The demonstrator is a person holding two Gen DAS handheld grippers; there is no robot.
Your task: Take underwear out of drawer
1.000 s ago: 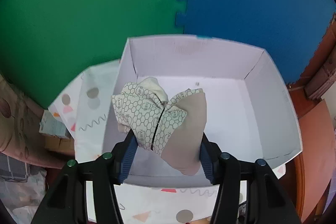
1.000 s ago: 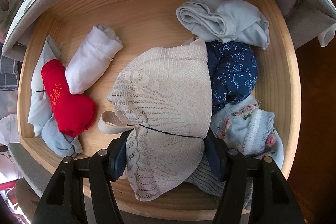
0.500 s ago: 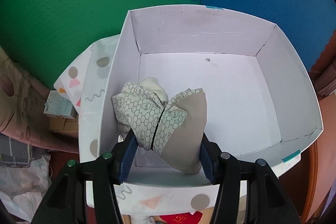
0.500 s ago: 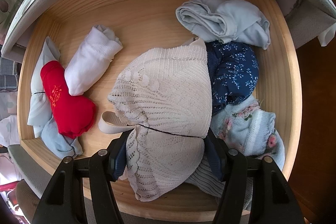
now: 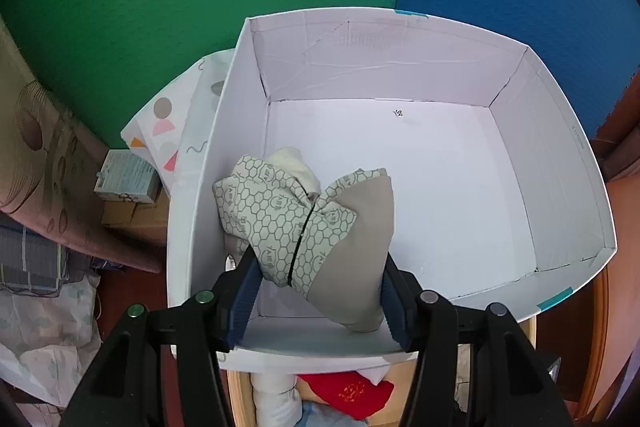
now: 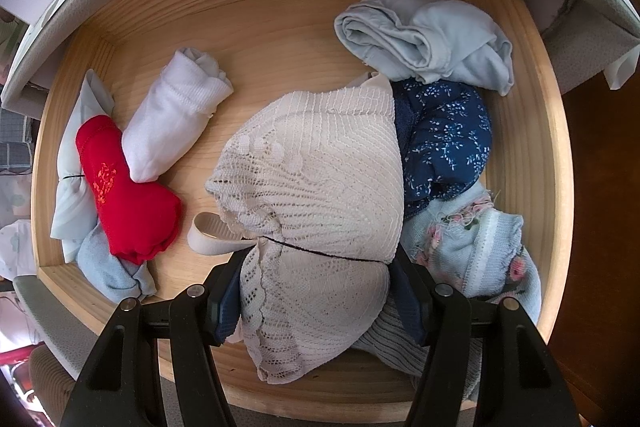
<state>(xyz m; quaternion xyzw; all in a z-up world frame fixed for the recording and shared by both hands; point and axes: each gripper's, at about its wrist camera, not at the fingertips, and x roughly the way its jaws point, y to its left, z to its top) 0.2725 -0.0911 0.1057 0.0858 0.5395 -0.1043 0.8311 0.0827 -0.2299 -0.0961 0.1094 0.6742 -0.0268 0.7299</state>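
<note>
Carrying a rolled bundle of honeycomb-print underwear, the left gripper holds it clamped between its blue pads above the near-left corner of a white cardboard box. The bundle hangs over the box's bare floor, near the left wall, which suggests the box is where removed pieces are meant to land; the gripper tilts steeply downward so that a release would drop the roll inside rather than on the rim. The box floor shows nothing else in it. Below the box's near edge, a strip of the wooden drawer peeks out with a red piece in it.

The right gripper points straight down into that drawer and is closed on a white lace-knit piece, its pads pressing the folded fabric from both sides at the drawer's near edge. Whether the lace piece is lifted clear of the drawer floor cannot be told. Around it lie a red roll and a white roll toward the left wall, a pale blue bundle at the far-right corner, a navy floral piece and a light blue knitted piece along the right wall. Holding one piece ready while the other hand delivers looks like a way to keep both hands working, so much of the task is judged still ahead.
</note>
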